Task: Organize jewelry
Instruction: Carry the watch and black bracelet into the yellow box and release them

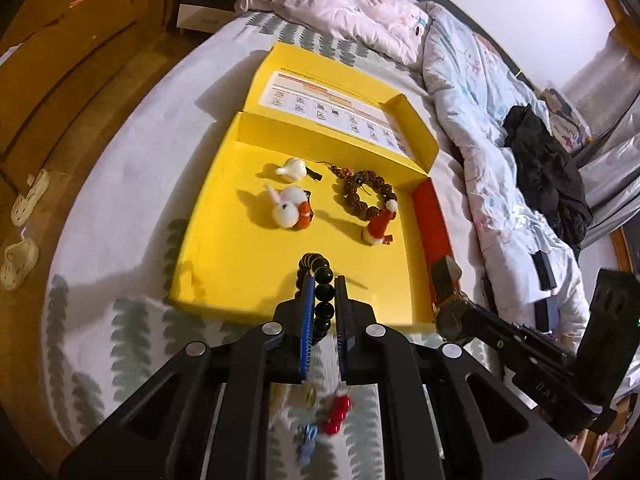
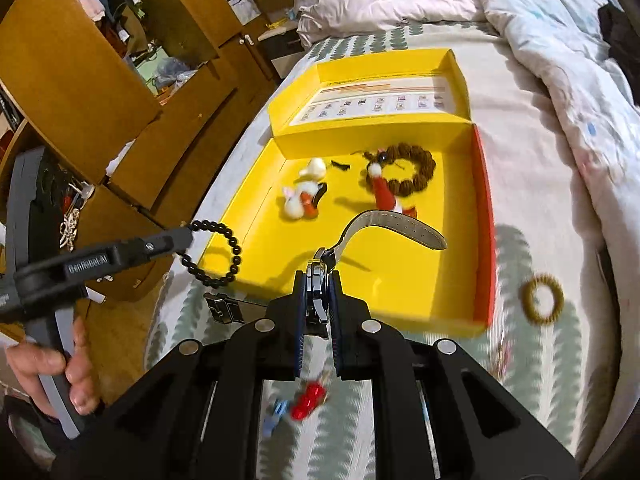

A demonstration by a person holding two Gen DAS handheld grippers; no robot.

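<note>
Gripping black bead bracelet [image 1: 320,280] and wristwatch [image 2: 320,288].

Black bead bracelet [image 1: 320,280] pinched between left gripper [image 1: 323,284] fingers, loop hanging past the tips. Wristwatch [image 2: 320,284] clamped edge-on in right gripper [image 2: 319,280], grey strap [image 2: 396,226] curling up and forward. Ahead of both claws: open yellow box [image 1: 224,240] on the bed, holding brown bead bracelet [image 1: 370,196], white rabbit charm [image 1: 290,208], red-white charm [image 1: 378,228], small white charm [image 1: 292,168]. Right of the right claw, outside the box: gold coil ring [image 2: 542,298]. Under the claws: red beads [image 2: 308,398], blurred.
</note>
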